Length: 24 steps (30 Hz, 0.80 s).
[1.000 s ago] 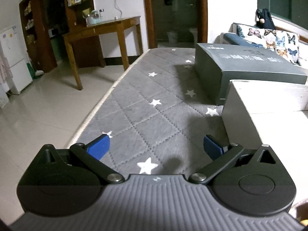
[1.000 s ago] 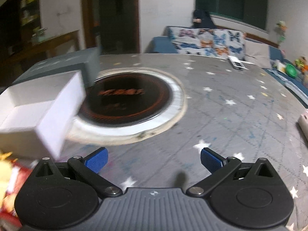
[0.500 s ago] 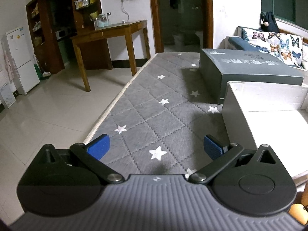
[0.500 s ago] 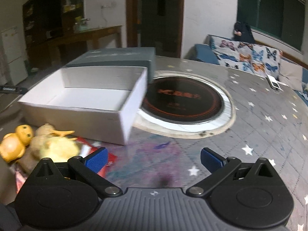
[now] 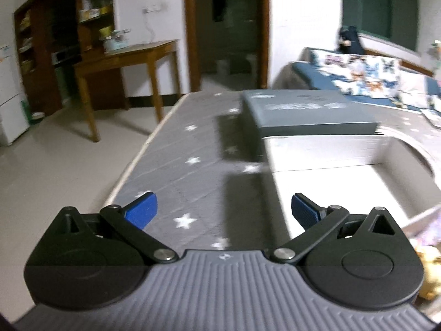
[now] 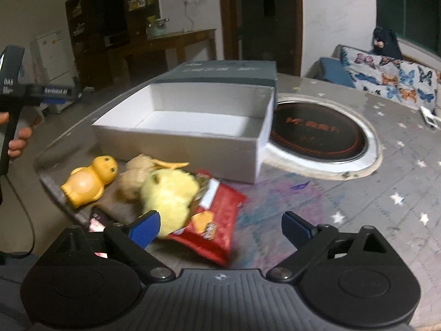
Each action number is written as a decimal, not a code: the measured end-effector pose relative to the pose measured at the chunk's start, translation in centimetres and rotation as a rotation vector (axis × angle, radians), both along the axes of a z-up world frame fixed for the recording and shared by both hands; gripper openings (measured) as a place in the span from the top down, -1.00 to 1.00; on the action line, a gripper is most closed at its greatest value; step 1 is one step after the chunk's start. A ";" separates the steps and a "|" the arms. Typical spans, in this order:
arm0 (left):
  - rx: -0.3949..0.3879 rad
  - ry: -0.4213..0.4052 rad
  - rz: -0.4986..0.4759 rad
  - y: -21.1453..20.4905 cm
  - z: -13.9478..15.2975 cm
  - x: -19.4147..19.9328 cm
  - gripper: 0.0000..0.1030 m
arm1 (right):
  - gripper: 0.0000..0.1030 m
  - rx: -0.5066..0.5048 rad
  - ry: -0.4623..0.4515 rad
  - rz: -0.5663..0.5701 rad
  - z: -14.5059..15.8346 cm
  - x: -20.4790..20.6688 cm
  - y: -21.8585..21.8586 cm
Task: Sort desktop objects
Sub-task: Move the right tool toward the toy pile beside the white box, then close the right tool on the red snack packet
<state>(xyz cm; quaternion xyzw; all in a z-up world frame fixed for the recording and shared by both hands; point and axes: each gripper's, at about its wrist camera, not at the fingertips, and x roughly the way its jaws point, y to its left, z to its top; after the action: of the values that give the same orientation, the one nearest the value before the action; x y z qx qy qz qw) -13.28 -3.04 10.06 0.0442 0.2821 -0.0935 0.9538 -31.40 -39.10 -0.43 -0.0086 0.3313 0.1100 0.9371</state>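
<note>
On the grey star-patterned quilted desk (image 6: 391, 182), an open white cardboard box (image 6: 176, 140) stands empty, its grey lid (image 6: 220, 73) lying just behind it and a round black induction hob (image 6: 317, 135) set into the desk just to its right. In front of the box lies the clutter to be sorted: an orange plastic duck figure (image 6: 88, 178), a fluffy yellow plush chick (image 6: 169, 195), a beige plush toy (image 6: 135, 178) between them, and a red foil snack packet (image 6: 217, 218) partly under the chick. My right claw (image 6: 220, 227) hangs wide and empty, low over the packet and chick. My left claw (image 5: 222, 211) is likewise spread wide with nothing in it, poised above the desk at the box's left wall.

I judge the step in hand to be a first pick. To do it well, I should centre one item between the right fingers, probably the chick, which lies on top. I should close on its body rather than loose fluff, lift clear of the packet, then carry it over the box wall before releasing.
</note>
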 end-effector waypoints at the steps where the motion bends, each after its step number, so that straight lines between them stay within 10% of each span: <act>1: -0.003 -0.005 -0.029 -0.7 0.3 -0.3 -1.00 | -0.82 0.004 0.006 0.006 -0.1 0.0 0.2; 24: -0.031 0.167 -0.742 -18.7 -0.8 -3.3 -1.00 | -0.31 0.052 0.107 0.016 -2.7 0.9 0.0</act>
<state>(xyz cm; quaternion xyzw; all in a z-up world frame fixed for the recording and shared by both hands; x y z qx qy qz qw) -16.63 -21.78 9.26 0.1211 0.3223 -0.4402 0.8293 -30.54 -39.08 -3.16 0.0188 0.3780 0.1262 0.9170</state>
